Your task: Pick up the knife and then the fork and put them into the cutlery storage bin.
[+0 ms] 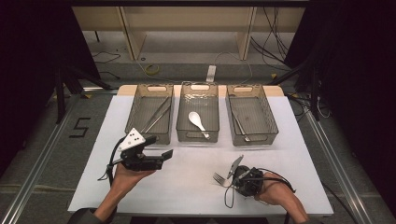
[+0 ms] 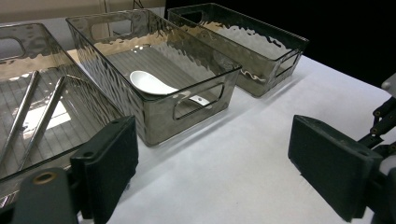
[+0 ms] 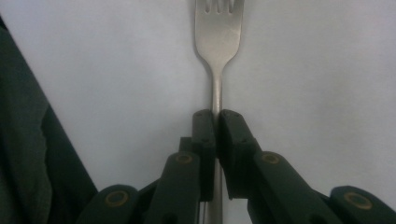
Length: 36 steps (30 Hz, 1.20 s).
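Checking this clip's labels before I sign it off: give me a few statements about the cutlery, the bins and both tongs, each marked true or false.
1. The right tongs are shut on the fork. True.
2. The left tongs grip a spoon. False: they stand open, with nothing between them.
3. The white spoon lies in the middle bin. True.
4. The left bin holds the white spoon. False: it holds long metal sticks.
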Available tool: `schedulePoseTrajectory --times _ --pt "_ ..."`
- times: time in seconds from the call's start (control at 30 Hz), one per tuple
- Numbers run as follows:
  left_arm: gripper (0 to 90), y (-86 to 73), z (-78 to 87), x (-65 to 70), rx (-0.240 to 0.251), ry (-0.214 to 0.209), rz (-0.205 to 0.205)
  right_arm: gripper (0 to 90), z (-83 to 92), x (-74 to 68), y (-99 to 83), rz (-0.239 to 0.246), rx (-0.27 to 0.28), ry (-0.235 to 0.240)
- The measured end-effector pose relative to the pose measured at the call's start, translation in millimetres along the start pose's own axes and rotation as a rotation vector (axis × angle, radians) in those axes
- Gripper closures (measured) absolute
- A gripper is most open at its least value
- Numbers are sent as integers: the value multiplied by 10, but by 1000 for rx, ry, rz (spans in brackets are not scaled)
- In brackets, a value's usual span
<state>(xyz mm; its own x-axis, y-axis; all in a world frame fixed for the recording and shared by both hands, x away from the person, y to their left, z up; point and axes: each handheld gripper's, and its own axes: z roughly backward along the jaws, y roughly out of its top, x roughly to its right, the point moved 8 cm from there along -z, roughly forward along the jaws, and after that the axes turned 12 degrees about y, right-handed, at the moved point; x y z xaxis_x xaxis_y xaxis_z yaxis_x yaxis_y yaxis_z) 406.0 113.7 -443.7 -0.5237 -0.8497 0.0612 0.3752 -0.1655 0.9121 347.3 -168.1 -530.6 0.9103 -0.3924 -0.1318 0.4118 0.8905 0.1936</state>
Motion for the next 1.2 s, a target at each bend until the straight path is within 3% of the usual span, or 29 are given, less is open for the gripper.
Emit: schedulePoseTrajectory --times 0.23,0.37,0.8,1.2 --pt "155 2 0 1 1 1 1 855 118 75 23 -14 72 -33" --pt "155 1 -1 -2 0 1 1 856 178 103 29 -30 118 -24" --pt "155 -1 -2 -5 0 3 1 857 278 174 63 -71 191 -25" --pt "155 0 1 -17 0 7 3 857 398 219 101 -74 244 -36"
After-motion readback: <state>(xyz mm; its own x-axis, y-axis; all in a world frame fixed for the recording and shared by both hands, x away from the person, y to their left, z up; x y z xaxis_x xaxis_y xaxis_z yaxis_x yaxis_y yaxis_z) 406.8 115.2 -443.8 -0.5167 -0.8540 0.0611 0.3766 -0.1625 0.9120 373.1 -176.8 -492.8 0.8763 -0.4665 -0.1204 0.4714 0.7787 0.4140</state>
